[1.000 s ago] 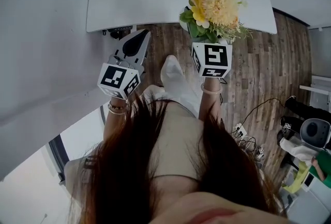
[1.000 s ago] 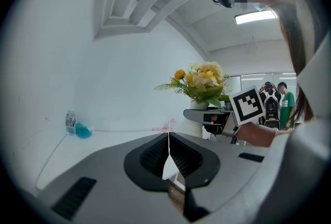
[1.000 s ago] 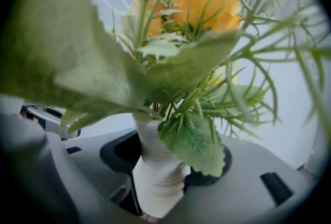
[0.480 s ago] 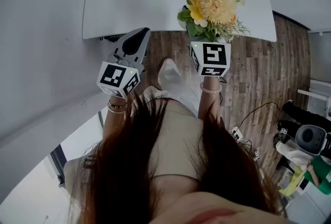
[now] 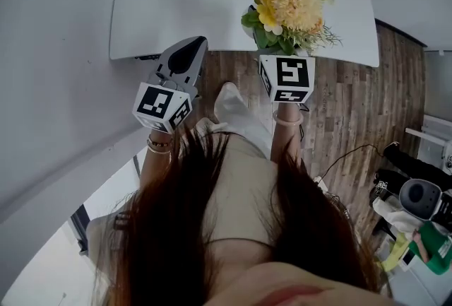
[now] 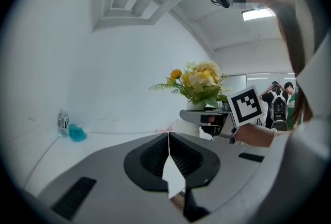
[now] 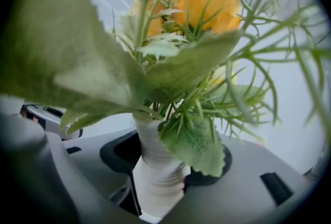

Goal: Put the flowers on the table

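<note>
White ribbed vase (image 7: 155,166) fills the right claw (image 7: 160,184), which is clamped on its lower part, and the yellow and orange flowers (image 5: 286,4) stand upright above it, over the near edge of the white surface (image 5: 183,1). The left claw (image 6: 168,163) hangs beside it, jaws pressed together on nothing. By my reading the carry is nearly done, but the vase is not yet lowered onto the surface and released.
</note>
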A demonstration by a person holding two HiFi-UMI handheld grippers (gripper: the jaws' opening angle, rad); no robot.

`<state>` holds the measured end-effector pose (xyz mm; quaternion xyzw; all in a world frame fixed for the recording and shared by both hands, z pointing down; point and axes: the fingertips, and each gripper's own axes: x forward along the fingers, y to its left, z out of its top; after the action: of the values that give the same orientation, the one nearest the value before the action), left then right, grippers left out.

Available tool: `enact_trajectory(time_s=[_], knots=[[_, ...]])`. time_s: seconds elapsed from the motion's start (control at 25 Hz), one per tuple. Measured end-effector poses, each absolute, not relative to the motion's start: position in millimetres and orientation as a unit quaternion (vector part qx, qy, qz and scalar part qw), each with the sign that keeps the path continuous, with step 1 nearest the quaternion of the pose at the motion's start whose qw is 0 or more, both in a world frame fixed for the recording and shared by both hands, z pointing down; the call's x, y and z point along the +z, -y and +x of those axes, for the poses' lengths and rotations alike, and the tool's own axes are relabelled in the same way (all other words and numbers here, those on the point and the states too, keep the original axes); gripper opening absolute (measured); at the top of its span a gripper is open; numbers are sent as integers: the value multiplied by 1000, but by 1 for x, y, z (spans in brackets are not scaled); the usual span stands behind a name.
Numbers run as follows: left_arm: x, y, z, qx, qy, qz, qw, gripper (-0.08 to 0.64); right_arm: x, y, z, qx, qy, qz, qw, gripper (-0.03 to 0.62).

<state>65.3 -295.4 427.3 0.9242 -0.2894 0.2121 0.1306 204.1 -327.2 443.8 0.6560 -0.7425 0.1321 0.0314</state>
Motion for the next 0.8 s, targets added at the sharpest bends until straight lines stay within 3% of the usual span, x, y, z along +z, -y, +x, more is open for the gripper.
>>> enact_trajectory(time_s=[0.8], knots=[[463, 349, 73, 210, 301, 919, 143, 8, 493, 387, 208, 146, 747, 647, 41, 258]])
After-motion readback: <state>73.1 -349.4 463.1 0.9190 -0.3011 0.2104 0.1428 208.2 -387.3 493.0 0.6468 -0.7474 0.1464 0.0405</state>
